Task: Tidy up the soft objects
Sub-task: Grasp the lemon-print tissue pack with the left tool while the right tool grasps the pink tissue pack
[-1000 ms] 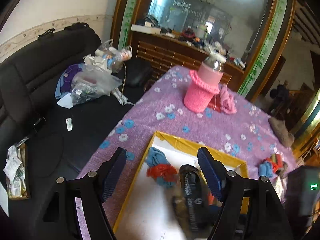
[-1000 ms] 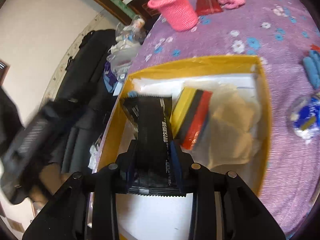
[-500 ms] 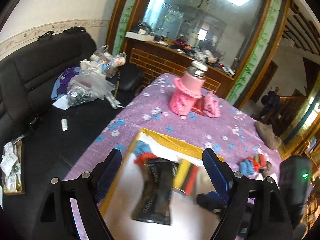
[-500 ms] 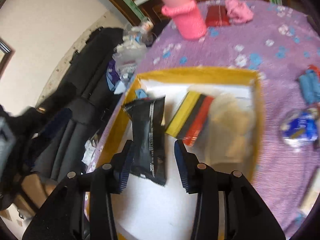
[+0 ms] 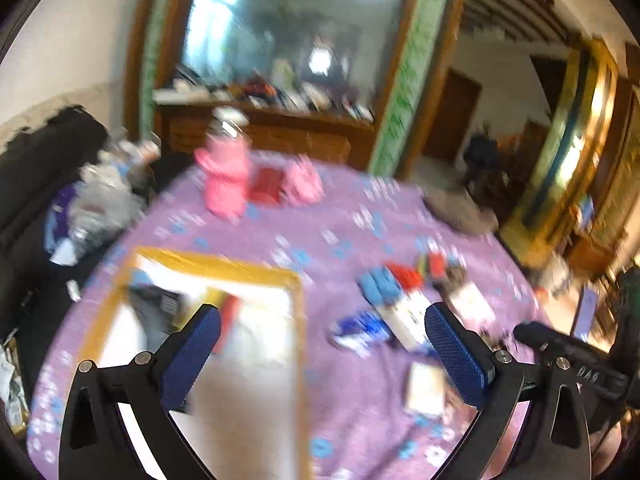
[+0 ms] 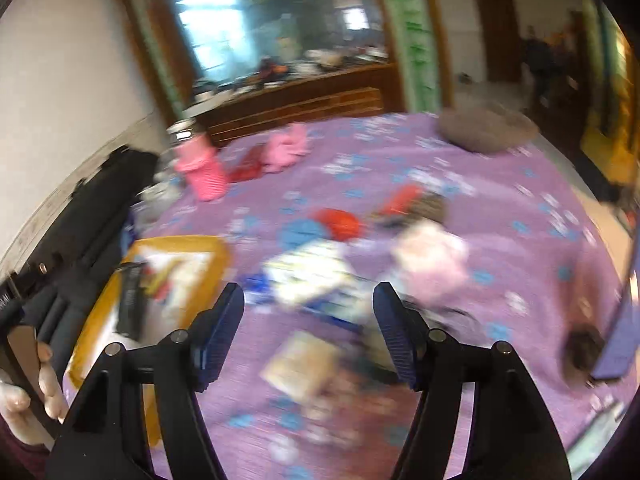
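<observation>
Both views are motion-blurred. The yellow-rimmed tray point(image 5: 224, 266) lies on the purple flowered tablecloth point(image 5: 340, 232) and holds the black packet point(image 5: 154, 306) and a yellow-and-red item. My left gripper point(image 5: 322, 344) is open and empty above the cloth, at the tray's right rim. My right gripper point(image 6: 308, 330) is open and empty, held over a loose pile of packets point(image 6: 308, 272) to the right of the tray point(image 6: 218, 258). Blue and red soft items point(image 6: 320, 228) and a pale pink bundle point(image 6: 434, 258) lie beyond it.
A pink knitted bottle cover point(image 5: 224, 184), a red item and a pink cloth point(image 5: 304, 182) stand at the table's far side. A grey-brown cushion point(image 6: 488, 128) lies far right. A black sofa with bags point(image 5: 92, 196) is on the left. A flat packet point(image 6: 298, 364) lies near.
My right gripper let go of the black packet in the tray, opened wide and swung right over the loose pile. My left gripper also swung right, away from the tray's middle.
</observation>
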Demonstrator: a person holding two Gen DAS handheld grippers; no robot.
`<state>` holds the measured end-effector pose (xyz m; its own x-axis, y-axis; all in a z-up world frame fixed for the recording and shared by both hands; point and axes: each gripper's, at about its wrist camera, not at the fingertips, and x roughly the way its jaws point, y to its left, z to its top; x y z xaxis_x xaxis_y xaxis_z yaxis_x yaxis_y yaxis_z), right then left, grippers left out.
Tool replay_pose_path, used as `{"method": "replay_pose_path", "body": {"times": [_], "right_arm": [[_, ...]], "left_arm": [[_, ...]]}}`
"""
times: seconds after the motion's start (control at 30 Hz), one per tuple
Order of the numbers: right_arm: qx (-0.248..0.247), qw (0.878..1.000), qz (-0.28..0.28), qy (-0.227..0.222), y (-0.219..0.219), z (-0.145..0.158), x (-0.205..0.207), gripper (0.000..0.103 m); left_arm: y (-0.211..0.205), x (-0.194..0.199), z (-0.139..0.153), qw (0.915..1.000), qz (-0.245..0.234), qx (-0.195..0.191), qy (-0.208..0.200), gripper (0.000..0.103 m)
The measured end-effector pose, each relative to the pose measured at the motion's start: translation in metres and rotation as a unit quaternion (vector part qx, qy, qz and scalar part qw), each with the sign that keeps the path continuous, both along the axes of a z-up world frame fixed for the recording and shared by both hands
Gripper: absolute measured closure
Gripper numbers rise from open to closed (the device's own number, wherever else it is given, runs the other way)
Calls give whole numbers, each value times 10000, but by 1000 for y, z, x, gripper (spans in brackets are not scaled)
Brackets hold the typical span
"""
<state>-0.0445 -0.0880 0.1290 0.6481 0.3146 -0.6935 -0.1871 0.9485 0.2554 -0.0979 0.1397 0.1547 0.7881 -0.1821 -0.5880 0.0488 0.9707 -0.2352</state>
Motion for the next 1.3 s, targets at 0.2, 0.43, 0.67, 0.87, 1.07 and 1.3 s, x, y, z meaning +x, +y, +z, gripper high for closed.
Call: {"method": "replay_pose_path", "body": {"times": [0.2, 0.43, 0.67, 0.87, 1.07, 1.3], "right_arm": [[318, 9973, -504, 436, -74, -27, -3, 37], [583, 9947, -546, 650, -99, -41, 9, 37], [773, 9913, -515, 932, -99, -49, 36, 37], [321, 9915, -299, 1224, -77, -54, 76, 37], [-463, 9870, -91, 1537, -53, -63, 109, 37], [-1290, 9746, 152, 1825, -25, -77, 132, 37]], "left_arm": [[-65, 48, -35, 9937, -623, 743, 554, 1], [-112, 108, -55, 9751, -1179, 1746, 687, 1], [-142, 145, -74, 9673, -1472, 1944, 703, 1], [-155, 158, -89, 9591, -1646, 2192, 703, 1], [-159, 156, -89, 9576, -1658, 2282, 584, 1], [-165, 156, -89, 9576, -1636, 2305, 552, 2]]}}
